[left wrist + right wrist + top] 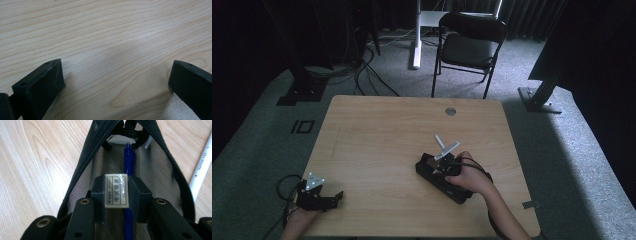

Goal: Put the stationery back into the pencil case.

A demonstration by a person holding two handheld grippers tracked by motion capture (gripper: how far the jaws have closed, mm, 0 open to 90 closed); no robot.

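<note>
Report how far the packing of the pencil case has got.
Done, it seems: a blue pen already lies inside the open pencil case. In hand: the right gripper is shut on a white eraser, held over the case's opening. Left: a white pen lies on the table beside the case, and the zip is undone. The left gripper is open, empty, over bare wood.
</note>
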